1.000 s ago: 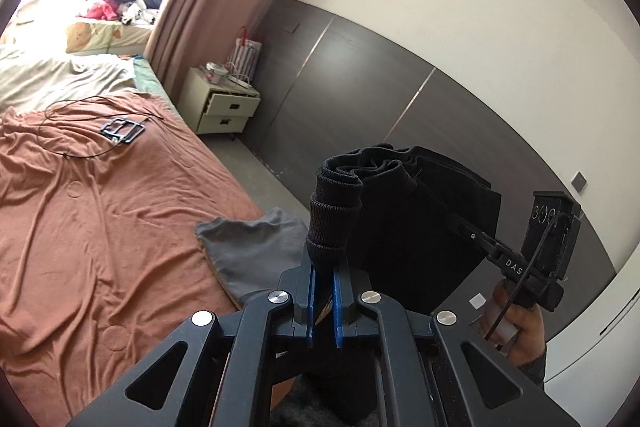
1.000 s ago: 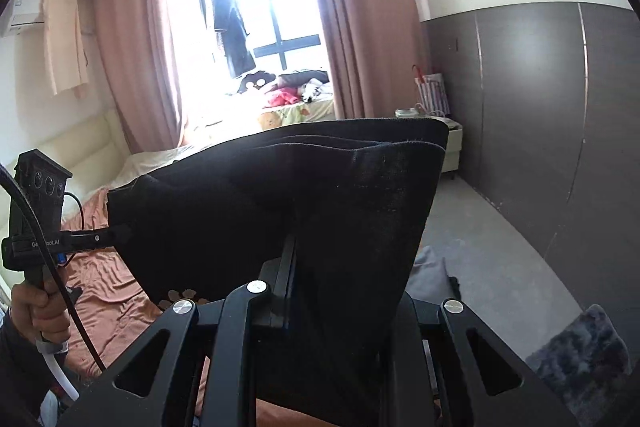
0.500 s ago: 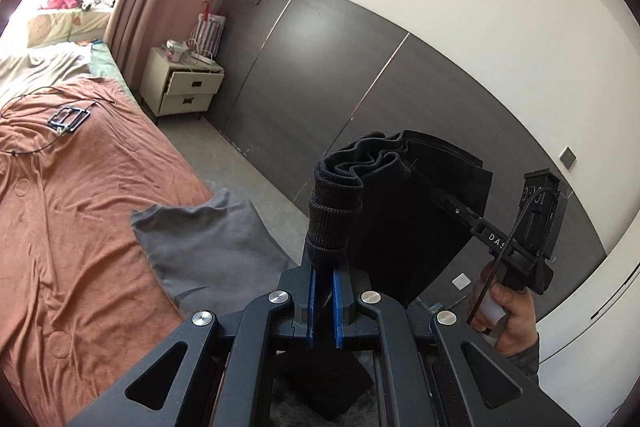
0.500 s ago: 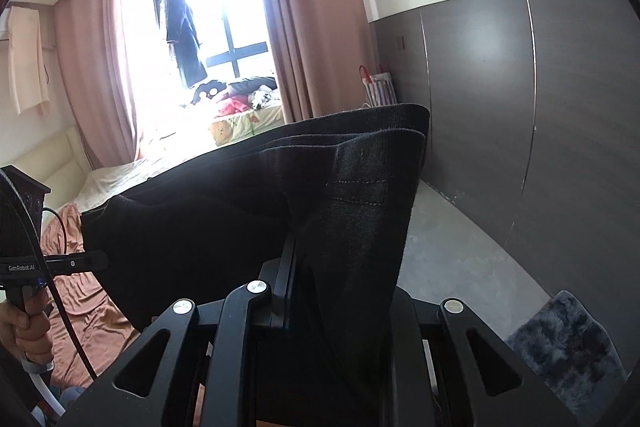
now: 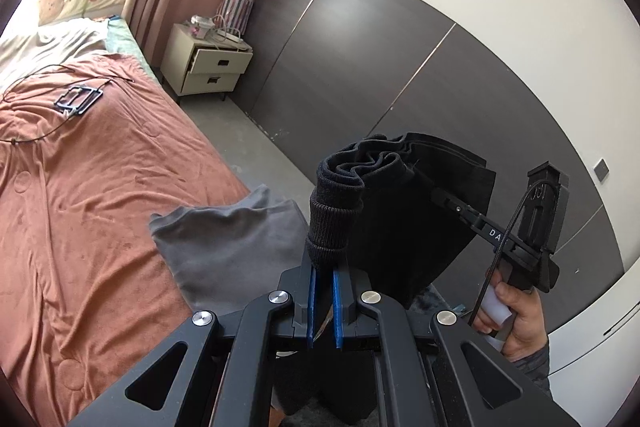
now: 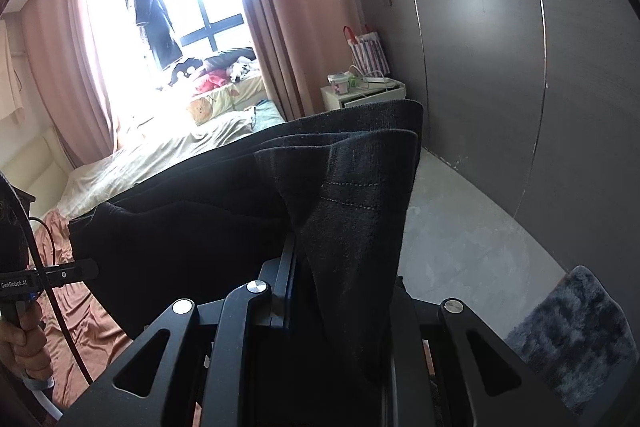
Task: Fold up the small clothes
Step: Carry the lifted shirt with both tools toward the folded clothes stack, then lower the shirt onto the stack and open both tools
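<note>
A black garment hangs in the air between my two grippers, beside the bed. My left gripper is shut on its ribbed band end. My right gripper shows at the right of the left wrist view, shut on the garment's other end. In the right wrist view the black garment drapes over my right gripper and hides its fingertips. My left gripper shows there at the far left, holding the cloth's edge. A grey garment lies flat on the bed's edge.
The bed has a rust-orange cover with a black cable and a metal frame piece on it. A white nightstand stands by the dark wall panels. A dark fluffy rug lies on the grey floor.
Both grippers have swung with the black garment held between them: first away from the bed, then back toward it. The grip on both ends is unchanged.
</note>
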Demonstrator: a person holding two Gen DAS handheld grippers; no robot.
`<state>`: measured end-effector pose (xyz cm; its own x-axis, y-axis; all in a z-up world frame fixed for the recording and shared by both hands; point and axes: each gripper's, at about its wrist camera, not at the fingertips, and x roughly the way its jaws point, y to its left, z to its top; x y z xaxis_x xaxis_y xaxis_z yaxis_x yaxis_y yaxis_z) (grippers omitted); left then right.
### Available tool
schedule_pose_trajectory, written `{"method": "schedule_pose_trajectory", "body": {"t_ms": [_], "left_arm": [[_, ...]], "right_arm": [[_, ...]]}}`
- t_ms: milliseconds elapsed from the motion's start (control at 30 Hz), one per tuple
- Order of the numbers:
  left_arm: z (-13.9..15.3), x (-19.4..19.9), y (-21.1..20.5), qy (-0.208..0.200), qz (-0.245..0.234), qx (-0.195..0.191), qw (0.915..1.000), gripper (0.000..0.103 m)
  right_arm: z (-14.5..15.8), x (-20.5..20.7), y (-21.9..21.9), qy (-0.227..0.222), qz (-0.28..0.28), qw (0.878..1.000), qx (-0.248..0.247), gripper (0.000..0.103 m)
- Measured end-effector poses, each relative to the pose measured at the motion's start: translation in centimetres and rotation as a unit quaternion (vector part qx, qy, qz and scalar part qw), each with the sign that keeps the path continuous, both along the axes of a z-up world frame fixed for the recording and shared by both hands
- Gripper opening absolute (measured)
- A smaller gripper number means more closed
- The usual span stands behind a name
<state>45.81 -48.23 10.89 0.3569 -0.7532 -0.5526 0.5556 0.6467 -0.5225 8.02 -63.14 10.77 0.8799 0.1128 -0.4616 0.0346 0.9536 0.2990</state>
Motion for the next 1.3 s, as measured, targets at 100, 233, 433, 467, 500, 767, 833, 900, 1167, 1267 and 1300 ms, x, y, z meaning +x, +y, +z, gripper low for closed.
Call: {"method": "schedule_pose_trajectory", "body": {"t_ms": [100, 233, 433, 467, 500, 767, 833, 900, 1167, 1267, 1300], "left_arm": [[-1.7, 2.6, -0.1, 0.011, 0.001, 0.002, 0.9999, 0.006], [-3.6, 5.7, -0.4, 0.017, 0.003, 0.01, 0.9998, 0.006], [-7.5, 10.2, -0.2, 0.045, 0.002, 0.006, 0.999, 0.006], [-8.2, 10.9, -0.2, 0.048, 0.003, 0.007, 0.9988, 0.006], [-8.9, 11.4, -0.2, 0.051, 0.004, 0.008, 0.9987, 0.006], [-14.8, 15.2, -0.1, 0.068, 0.024, 0.021, 0.9972, 0.009], [-16.6, 16.0, -0.3, 0.078, 0.041, 0.054, 0.9946, 0.017], [-18.1, 16.4, 0.1, 0.092, 0.057, 0.068, 0.9918, 0.03], [-18.6, 15.8, 3.4, 0.101, 0.08, 0.075, 0.9889, 0.055], [-17.3, 14.7, 4.1, 0.089, 0.076, 0.084, 0.9895, 0.059], [-16.7, 14.3, 4.3, 0.084, 0.077, 0.088, 0.9896, 0.062]], "right_arm": [[-0.2, 1.5, 1.1, 0.014, -0.007, 1.0, -0.005, 0.014], [0.2, 2.2, 0.6, 0.034, -0.011, 0.999, -0.013, 0.014], [0.9, 5.0, 0.6, 0.066, -0.015, 0.997, -0.026, 0.014], [0.6, 5.5, 1.0, 0.072, -0.014, 0.997, -0.029, 0.014], [0.7, 5.7, 0.6, 0.076, -0.015, 0.997, -0.03, 0.014], [-0.3, 8.9, -0.1, 0.097, -0.039, 0.993, -0.05, 0.029], [-0.8, 9.9, 0.1, 0.111, -0.062, 0.989, -0.077, 0.061], [-0.7, 9.5, 0.1, 0.109, -0.076, 0.987, -0.087, 0.071], [0.4, 4.9, -1.5, 0.126, -0.065, 0.99, -0.026, 0.071], [1.3, 2.7, -2.0, 0.133, -0.064, 0.989, -0.023, 0.071], [1.8, 1.8, -2.1, 0.132, -0.058, 0.989, -0.022, 0.071]]}}
